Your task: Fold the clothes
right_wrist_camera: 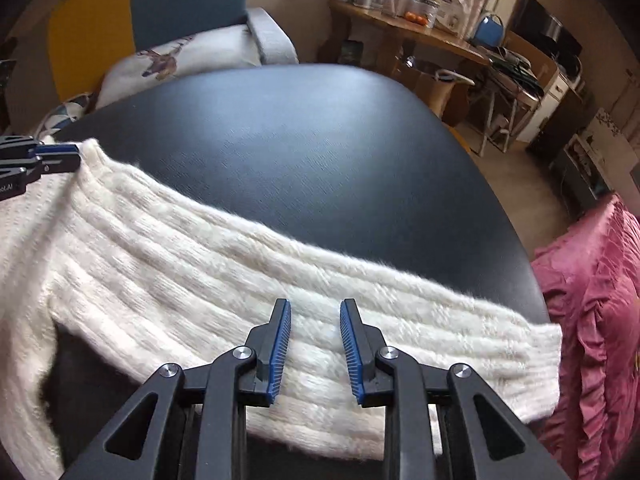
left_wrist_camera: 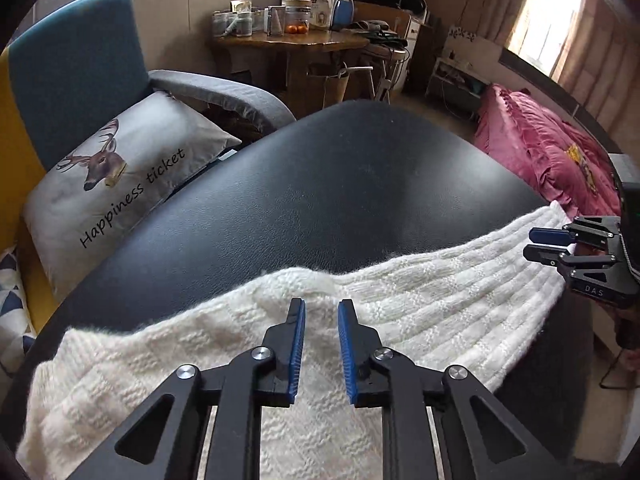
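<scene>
Sweater: a white knitted sweater (left_wrist_camera: 400, 300) lies flat along the near edge of the black worktop (left_wrist_camera: 340, 184); in the right wrist view its sleeve (right_wrist_camera: 360, 320) stretches from about 9 o'clock to about 4 o'clock, the cuff (right_wrist_camera: 540, 368) at the worktop's right edge, just beside the pink bedspread (right_wrist_camera: 592, 320)
Long axis: the sleeve sets the long line, running left to right across the worktop's near side; the cuff points to the right, toward the bed; the body spreads at the left, partly out of view
Left gripper: the left gripper (left_wrist_camera: 321, 308) hangs over the body of the knit near what looks like the neckline; jaws apart, nothing between them; whether the tips touch the wool I cannot tell
Right gripper: the right gripper (right_wrist_camera: 315, 308) sits above the sleeve at mid length; jaws apart, empty; seen from the left wrist view at 3 o'clock (left_wrist_camera: 532, 245), its pads look close together from that angle, though its own camera shows a clear gap
Step in hand: my guess is a sleeve fold inward is being set up
Doing it well: pinch both layers of the sleeve near its edge; lift only a little so the fuzzy knit does not drag; carry the cuff toward 9 o'clock across the body; the left jaws would do best pressing the shoulder so the body does not slide on the slick worktop
Around: a deer-print cushion (left_wrist_camera: 120, 184) on the armchair at 10 o'clock; a cluttered wooden table (left_wrist_camera: 292, 42) at 12 o'clock
</scene>
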